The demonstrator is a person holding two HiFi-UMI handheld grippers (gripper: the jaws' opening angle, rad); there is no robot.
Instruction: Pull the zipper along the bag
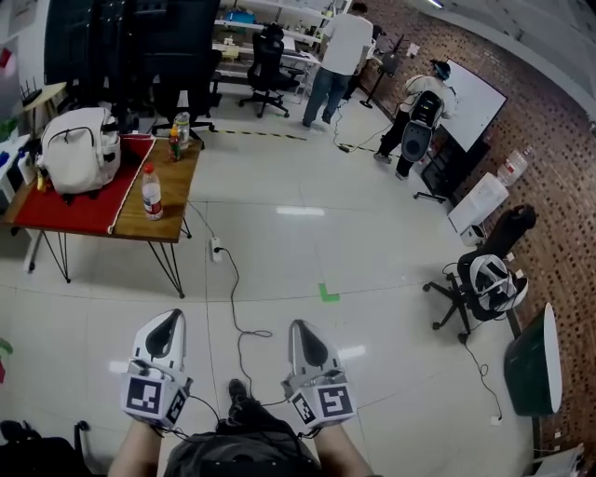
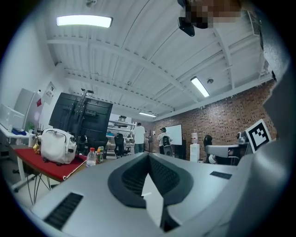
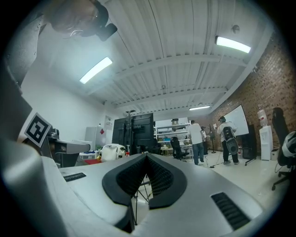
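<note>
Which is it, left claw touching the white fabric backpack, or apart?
Apart. The head view shows tiled floor between the left claw and the white fabric backpack on the red-covered table.

text: none readable | bottle (image 1: 151, 193) label, table (image 1: 140, 224) at 10 o'clock: too small | wall sign (image 3: 107, 121), 9 o'clock: blurred

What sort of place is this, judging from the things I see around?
Most likely a lab or workshop space: a whiteboard against a brick wall, office chairs by cluttered shelves, and a work table carrying a white bag and bottles.
</note>
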